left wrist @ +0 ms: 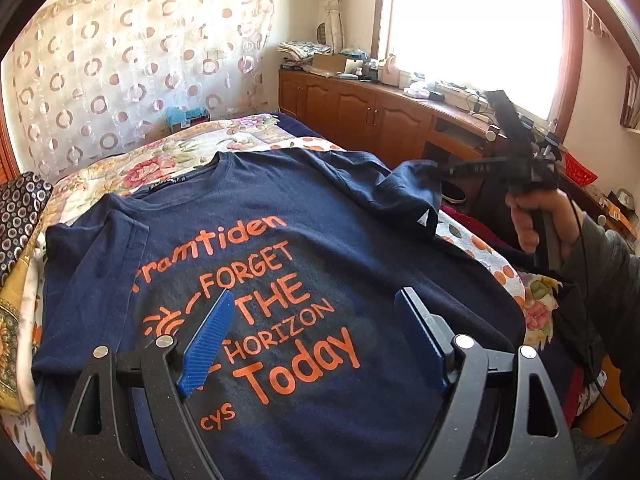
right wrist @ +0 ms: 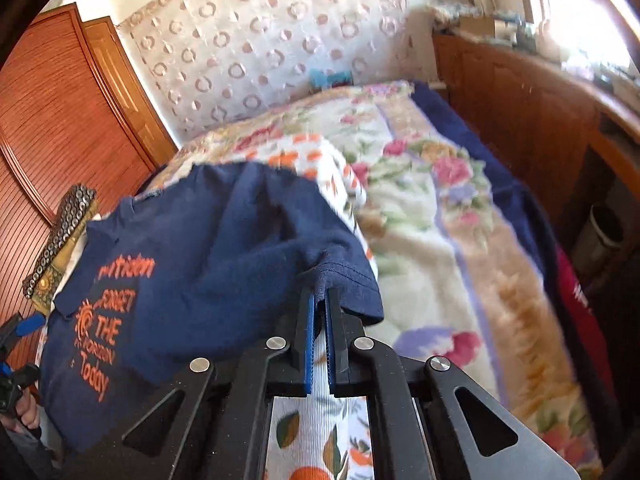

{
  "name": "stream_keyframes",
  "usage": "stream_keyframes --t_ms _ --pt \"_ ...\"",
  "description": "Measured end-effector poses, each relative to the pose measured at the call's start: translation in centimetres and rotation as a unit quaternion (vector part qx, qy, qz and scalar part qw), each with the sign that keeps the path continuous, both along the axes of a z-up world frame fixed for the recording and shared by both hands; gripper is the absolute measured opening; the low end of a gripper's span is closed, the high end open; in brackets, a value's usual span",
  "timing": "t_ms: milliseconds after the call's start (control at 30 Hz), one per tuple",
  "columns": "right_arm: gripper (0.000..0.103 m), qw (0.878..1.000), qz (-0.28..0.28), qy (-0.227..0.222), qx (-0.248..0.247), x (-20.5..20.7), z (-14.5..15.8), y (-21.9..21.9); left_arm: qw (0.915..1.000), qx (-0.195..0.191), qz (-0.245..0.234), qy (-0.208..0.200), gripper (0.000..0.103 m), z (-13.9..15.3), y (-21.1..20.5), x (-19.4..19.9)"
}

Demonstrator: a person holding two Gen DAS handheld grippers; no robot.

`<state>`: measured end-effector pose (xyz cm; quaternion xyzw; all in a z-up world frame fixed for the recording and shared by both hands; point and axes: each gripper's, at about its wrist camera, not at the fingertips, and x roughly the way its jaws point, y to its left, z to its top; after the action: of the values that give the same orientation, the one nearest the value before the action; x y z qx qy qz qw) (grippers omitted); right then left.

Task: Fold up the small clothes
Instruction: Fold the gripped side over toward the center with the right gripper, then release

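Because the navy T-shirt has to lie flat before any fold can be made, we have it spread face up on the bed, its collar toward the far curtain and the orange lettering readable from our side. At the left, a patterned cushion sits by the shirt's edge and takes no part. We hold the left gripper low over the printed chest with its blue fingers spread wide and nothing between them, so it hangs ready to pin or catch the cloth without yet touching it, as far as we can judge. Moving right, the shirt's right sleeve stands lifted off the floral bedspread, because our right gripper has its fingers closed on the sleeve hem; the right wrist view shows the navy fabric pinched between the two blue pads and draped up from the shirt body. We grip at the hem rather than mid-sleeve, we think, so the whole sleeve can be carried over the chest in one piece. Beyond the bed on the right runs a wooden cabinet under the bright window, well apart from the work
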<state>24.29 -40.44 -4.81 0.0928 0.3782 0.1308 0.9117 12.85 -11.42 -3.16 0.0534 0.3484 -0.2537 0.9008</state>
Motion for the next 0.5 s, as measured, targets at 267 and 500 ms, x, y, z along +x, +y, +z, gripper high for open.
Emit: stream_keyframes --t_ms 267,500 --pt "0.004 0.994 0.071 -0.074 -0.023 -0.7 4.5 4.9 0.9996 -0.011 0.027 0.006 0.083 -0.4 2.4 0.4" --pt "0.025 0.971 0.207 -0.122 0.000 -1.6 8.0 13.7 0.9985 -0.019 0.050 0.013 0.083 -1.0 4.6 0.7"
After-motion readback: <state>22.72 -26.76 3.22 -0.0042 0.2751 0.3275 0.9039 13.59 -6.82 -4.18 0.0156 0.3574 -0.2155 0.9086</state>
